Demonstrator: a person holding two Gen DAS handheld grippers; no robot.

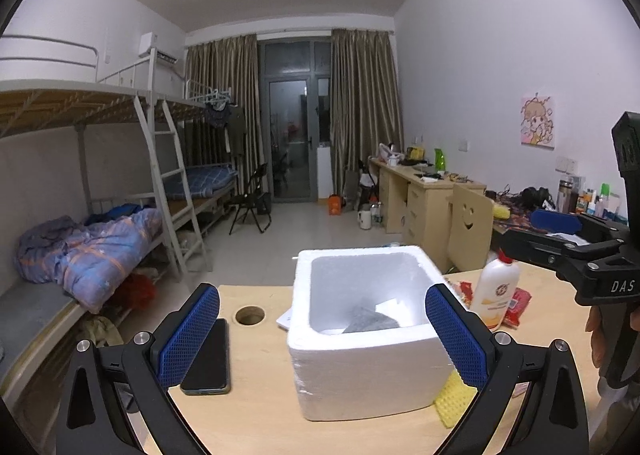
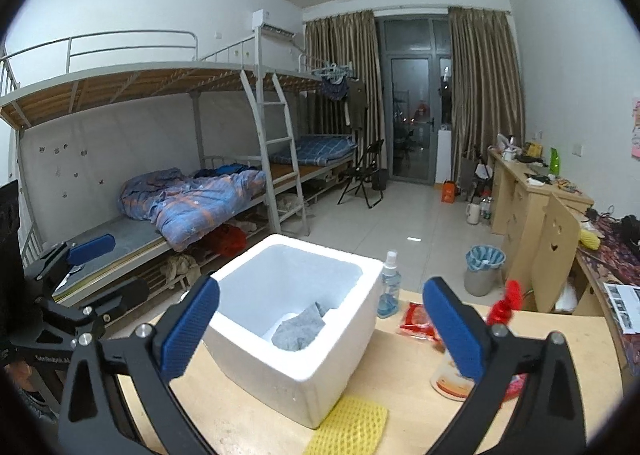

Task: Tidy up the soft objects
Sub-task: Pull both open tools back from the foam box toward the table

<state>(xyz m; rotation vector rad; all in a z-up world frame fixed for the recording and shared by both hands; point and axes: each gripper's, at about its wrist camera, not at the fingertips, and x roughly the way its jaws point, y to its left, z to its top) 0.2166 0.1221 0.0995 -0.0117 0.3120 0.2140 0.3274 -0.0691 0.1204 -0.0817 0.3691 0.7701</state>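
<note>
A white foam box [image 1: 360, 367] stands on the wooden table [image 1: 256, 415]; it also shows in the right wrist view [image 2: 320, 371]. A grey cloth [image 1: 370, 322] lies inside it, seen too from the right wrist [image 2: 298, 329]. A yellow mesh sponge [image 2: 350, 429] lies on the table by the box's near corner, also in the left wrist view [image 1: 452, 401]. My left gripper [image 1: 322, 335] is open and empty above the table before the box. My right gripper [image 2: 320, 329] is open and empty, above the box; it appears at the right in the left wrist view [image 1: 560, 231].
A black phone [image 1: 208, 359] and a round hole [image 1: 250, 315] lie left of the box. A white lotion bottle [image 1: 496, 291], red packets [image 2: 418, 321] and a spray bottle [image 2: 389, 287] stand right of it. Bunk beds, desks and a bin [image 2: 482, 269] lie beyond.
</note>
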